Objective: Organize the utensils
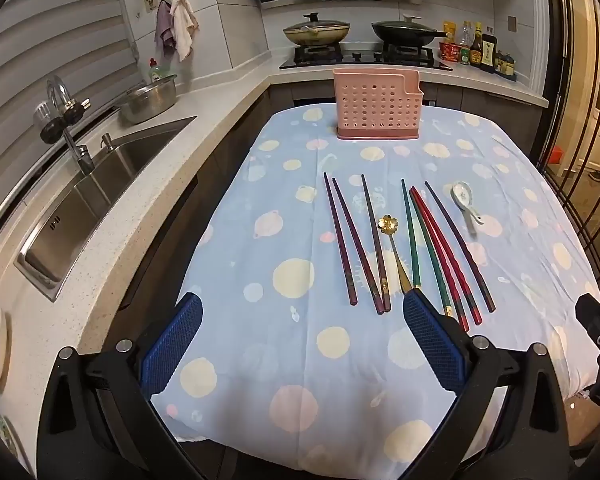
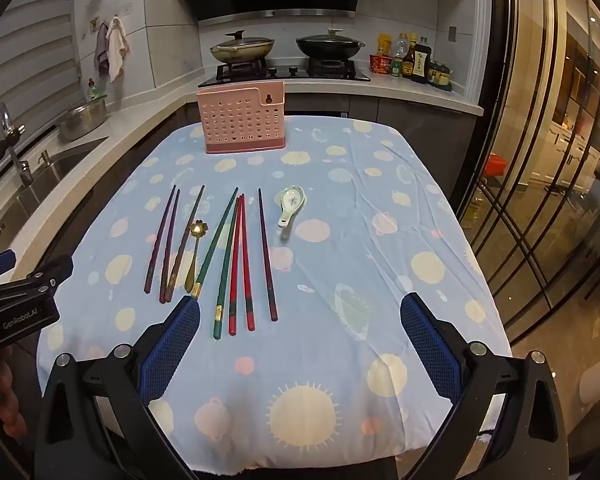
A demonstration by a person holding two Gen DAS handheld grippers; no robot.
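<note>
1. Both sets of tongs are held wide apart above the near edge of the tabletop (image 1: 228, 240); nothing is gripped by the left tongs (image 1: 302, 312) or the right tongs (image 2: 300, 314).
2. Eight chopsticks (image 2: 240, 260) are laid side by side mid-table (purple, brown, green, red, one dark), lengthwise toward the far end.
3. A gold flower-bowled spoon (image 1: 394, 248) is set among them.
4. A white ceramic spoon (image 2: 290, 206) is placed just right of the row.
5. A pink perforated utensil holder (image 1: 376, 106) is stood upright at the far end.
</note>
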